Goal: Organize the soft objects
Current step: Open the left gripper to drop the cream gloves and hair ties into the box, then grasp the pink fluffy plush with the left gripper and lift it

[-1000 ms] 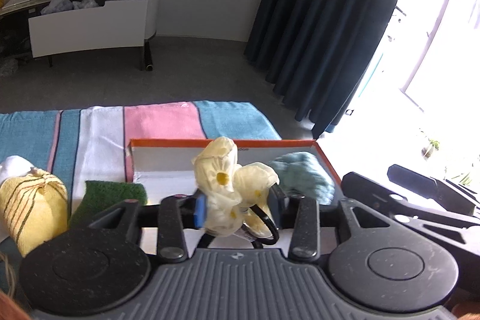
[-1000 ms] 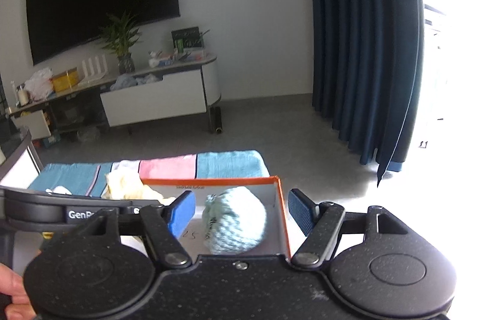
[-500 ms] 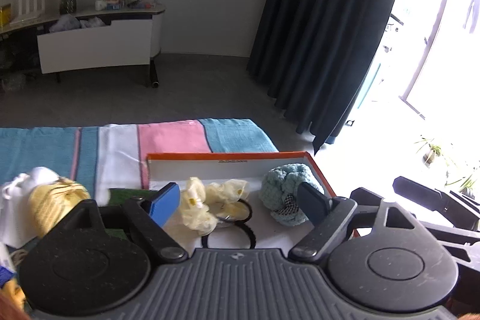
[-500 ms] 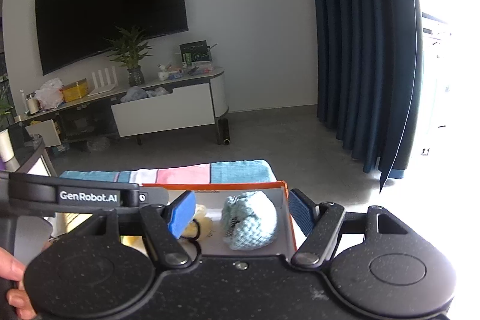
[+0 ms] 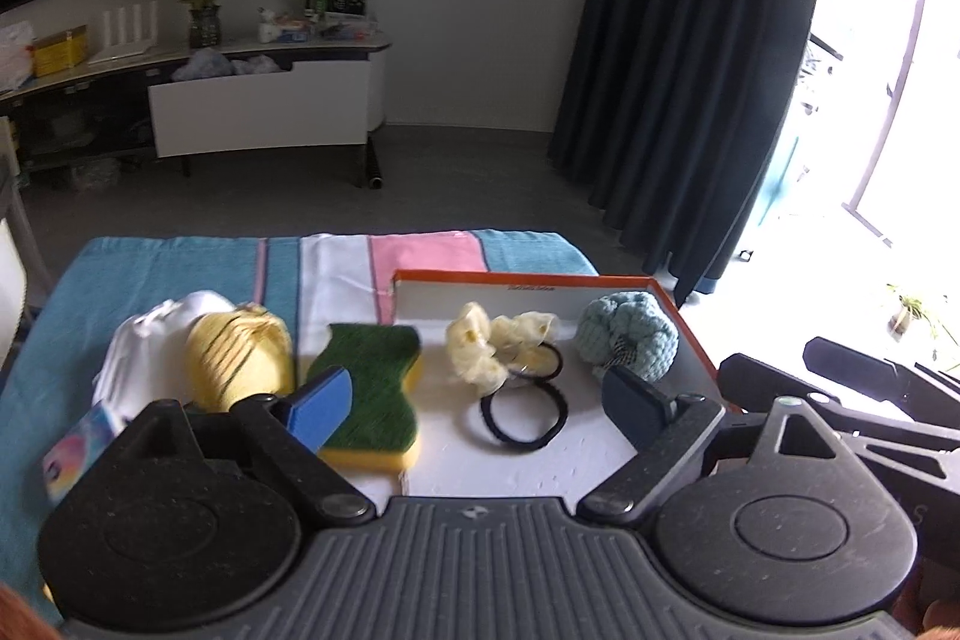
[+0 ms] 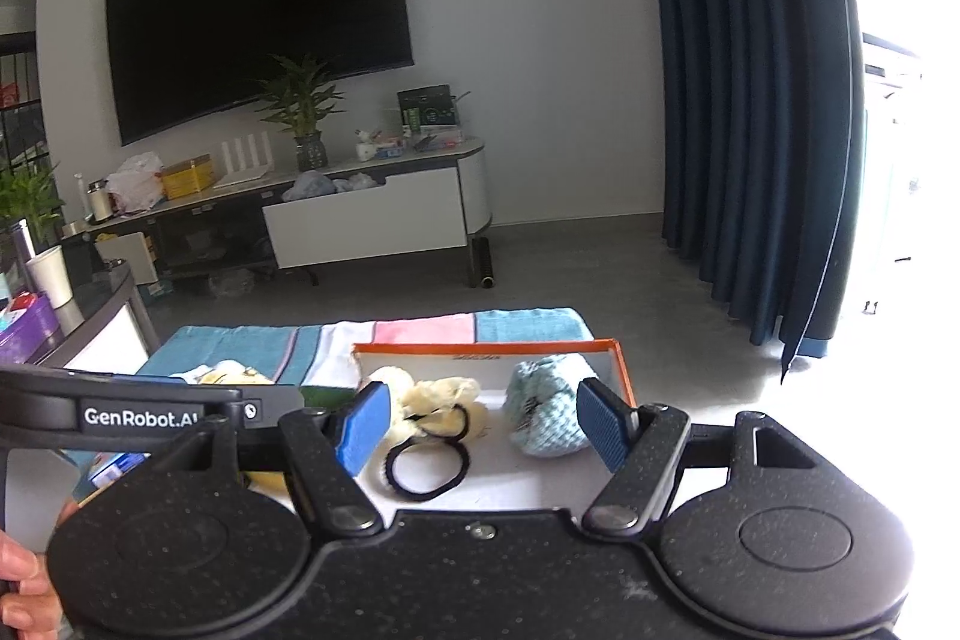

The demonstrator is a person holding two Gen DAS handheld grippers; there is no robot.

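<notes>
A: The left gripper (image 5: 480, 403) has just been opening, and its jaws now stand wide with nothing pressed between them. The right gripper (image 6: 483, 421) is spread wide too, and empty.

B: So where is the pale yellow scrunchie (image 5: 495, 346)?

A: Lying in the orange-rimmed box (image 5: 690, 334), on its white floor, with two black hair ties (image 5: 525, 415) just in front of it, one tucked partly under the fabric. The blue knitted ball (image 5: 630, 337) sits beside it, close to the box's right wall. The left jaws frame the scrunchie from nearer the camera without touching it.

B: Which step does that make this?

A: I'd judge a drop-off just finished: the piece is in the box and both tools are free.

B: And what is left out?

A: On the striped towel (image 5: 180, 262), left of the box: a green and yellow sponge (image 5: 375, 388) whose right edge overlaps the box's left side, a yellow striped cloth bundle (image 5: 237, 355) and a white cloth (image 5: 156, 340) touching it.

B: The next move?

A: Probably the sponge, nearest the left jaws. It calls for swinging left, dropping the blue pads either side of it and closing gently, since foam squashes, then lifting clear of the rim.
</notes>
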